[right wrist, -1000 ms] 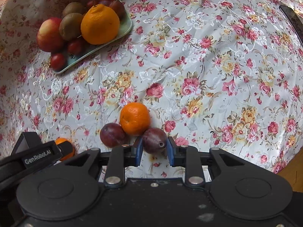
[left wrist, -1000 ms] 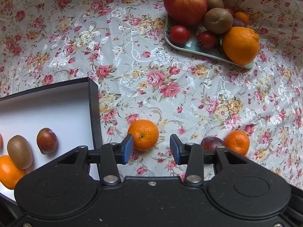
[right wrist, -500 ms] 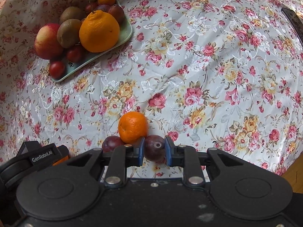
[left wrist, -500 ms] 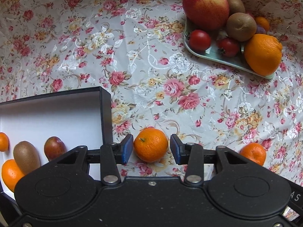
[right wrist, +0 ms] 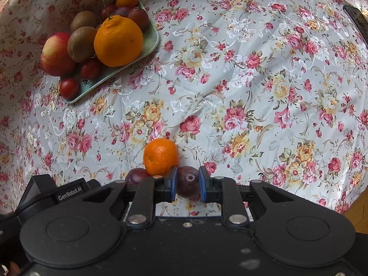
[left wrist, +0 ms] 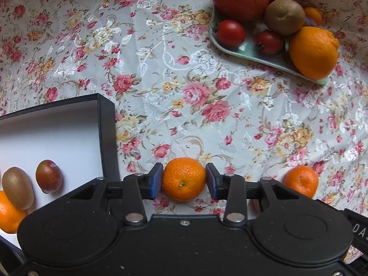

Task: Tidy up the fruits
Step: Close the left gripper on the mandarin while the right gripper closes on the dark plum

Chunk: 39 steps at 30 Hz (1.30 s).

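One floral-patterned cloth (left wrist: 174, 87) with pink roses covers the whole tabletop. Next in size, a black-walled box with a white floor (left wrist: 57, 133) sits at the near left of the left wrist view, holding an orange fruit (left wrist: 7, 214), a brown kiwi (left wrist: 17, 187) and a reddish plum (left wrist: 48, 176). At the far side lies a pale green rectangular tray (right wrist: 151, 39) heaped with a red-yellow apple (right wrist: 56, 54), a large orange (right wrist: 118, 43), two kiwis, small red tomatoes and other small fruit.

On the cloth, the left gripper (left wrist: 184, 180) has its blue-padded fingers at either side of a small mandarin (left wrist: 183, 179), pads touching or just short of its skin; I cannot tell whether it is squeezed. A second mandarin (left wrist: 300, 184) rests to its right. The right gripper (right wrist: 187, 185) has its fingers closed narrowly against a dark purple plum (right wrist: 187, 181), with another plum (right wrist: 135, 177) just to the left.
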Tool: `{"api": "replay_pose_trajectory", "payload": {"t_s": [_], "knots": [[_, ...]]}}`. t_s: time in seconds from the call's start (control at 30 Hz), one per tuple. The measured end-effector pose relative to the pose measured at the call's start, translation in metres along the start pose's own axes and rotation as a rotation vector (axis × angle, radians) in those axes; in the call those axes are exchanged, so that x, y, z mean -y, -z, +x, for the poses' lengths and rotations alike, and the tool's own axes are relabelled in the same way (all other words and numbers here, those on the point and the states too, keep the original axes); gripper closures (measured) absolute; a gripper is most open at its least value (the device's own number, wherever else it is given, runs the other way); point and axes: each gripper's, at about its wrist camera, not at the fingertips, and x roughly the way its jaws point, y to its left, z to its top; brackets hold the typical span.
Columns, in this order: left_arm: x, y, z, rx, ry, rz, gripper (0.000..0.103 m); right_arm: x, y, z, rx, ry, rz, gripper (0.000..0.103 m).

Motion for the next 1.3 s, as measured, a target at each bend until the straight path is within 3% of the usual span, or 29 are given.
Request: {"api": "replay_pose_trajectory", "payload": {"t_s": [0.27, 0.5, 0.73, 1.0, 1.1, 1.3], "knots": [[0.018, 0.004, -0.032, 0.081, -0.004, 0.046, 0.056, 0.010, -0.009, -0.007, 0.021, -0.038, 0.054, 0.086], [0.015, 0.002, -0.035, 0.076, 0.036, 0.047, 0.056, 0.007, -0.006, 0.002, -0.028, -0.033, 0.041, 0.087], [0.017, 0.002, -0.043, 0.109, 0.021, 0.059, 0.056, 0.007, -0.010, -0.020, 0.129, 0.002, -0.011, 0.081], [0.023, 0.002, -0.046, 0.113, 0.037, 0.061, 0.056, 0.018, -0.012, 0.000, -0.003, 0.010, 0.050, 0.079], [0.027, 0.002, -0.046, 0.113, 0.039, 0.066, 0.056, 0.018, -0.009, 0.003, 0.016, 0.042, 0.035, 0.076], [0.032, 0.002, -0.044, 0.106, 0.037, 0.075, 0.056, 0.022, -0.011, 0.012, -0.029, 0.064, 0.060, 0.067]]}}
